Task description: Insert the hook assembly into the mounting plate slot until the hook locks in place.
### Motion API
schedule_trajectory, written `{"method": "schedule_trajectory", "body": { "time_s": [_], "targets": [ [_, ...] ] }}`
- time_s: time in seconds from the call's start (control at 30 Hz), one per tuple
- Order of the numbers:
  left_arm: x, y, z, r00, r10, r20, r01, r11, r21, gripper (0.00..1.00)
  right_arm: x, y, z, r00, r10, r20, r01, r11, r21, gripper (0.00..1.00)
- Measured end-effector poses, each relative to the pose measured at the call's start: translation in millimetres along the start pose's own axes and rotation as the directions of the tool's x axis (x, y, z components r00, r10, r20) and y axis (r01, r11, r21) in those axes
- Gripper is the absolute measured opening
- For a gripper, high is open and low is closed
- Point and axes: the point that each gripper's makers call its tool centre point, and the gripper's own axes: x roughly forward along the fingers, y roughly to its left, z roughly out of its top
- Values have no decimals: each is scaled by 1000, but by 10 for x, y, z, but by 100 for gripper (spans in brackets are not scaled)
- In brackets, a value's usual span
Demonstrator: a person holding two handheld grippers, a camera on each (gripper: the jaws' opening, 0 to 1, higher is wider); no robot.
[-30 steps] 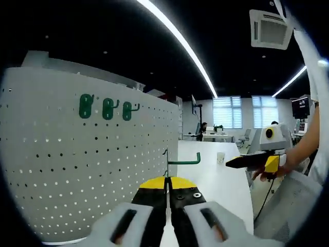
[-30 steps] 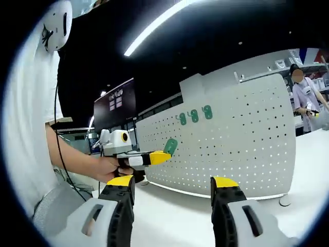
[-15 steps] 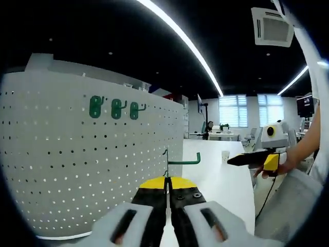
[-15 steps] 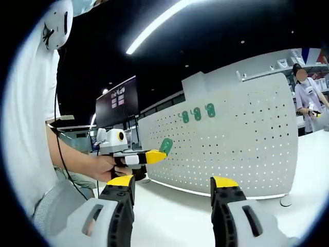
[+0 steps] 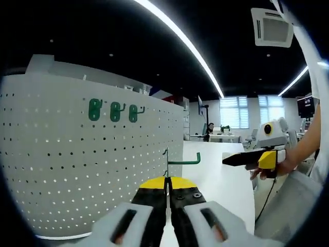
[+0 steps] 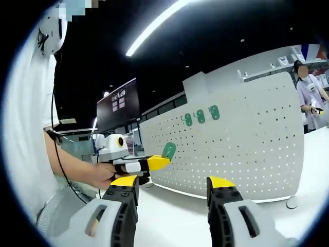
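A tall white pegboard (image 5: pixel 87 154), a thin curved-looking sheet pierced with even rows of small round holes, stands upright on a smooth white table (image 5: pixel 221 180). High on its face hang three small green hooks (image 5: pixel 114 110) in a row, each on a rounded flat backplate.

The left gripper view looks along the board's face, with the left gripper (image 5: pixel 167 181) pressed shut, its yellow-tipped black jaws pinching the thin stem of a green wire hook (image 5: pixel 182 161) whose arm bends sideways and turns up at its end. This hook is just beside the board's near edge; whether it touches the board cannot be told. The right gripper (image 5: pixel 230 160) enters from the right, held in a hand (image 5: pixel 272 170).

The right gripper view faces the board more squarely. Its own jaws (image 6: pixel 172 182) stand wide apart with nothing between them. There the held hook's rounded green backplate (image 6: pixel 168 150) shows beyond the left gripper's yellow tip, in front of the pegboard's lower rows.
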Motion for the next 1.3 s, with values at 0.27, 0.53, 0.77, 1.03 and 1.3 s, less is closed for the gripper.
{"method": "schedule_trajectory", "body": {
  "time_s": [0.27, 0.53, 0.77, 1.03, 1.3],
  "targets": [
    [-19, -34, 57, 1000, 13, 12, -13, 1000, -1, 1, 205, 38, 89, 999, 22, 26, -23, 999, 33, 44],
    [-59, -89, 97, 999, 42, 19, -42, 999, -2, 1, 342, 75, 170, 999, 36, 40, -38, 997, 60, 36],
    [-64, -164, 133, 998, 48, 33, -48, 999, 7, 1, 471, 159, 202, 997, 58, 49, -61, 996, 62, 35],
    [-76, -184, 188, 997, 57, 52, -56, 998, -5, 1, 610, 200, 208, 996, 72, 53, -75, 995, 66, 30],
    [-121, -165, 216, 995, 74, 60, -73, 997, -11, 1, 689, 237, 223, 996, 66, 59, -70, 995, 66, 17]
  ]
}}
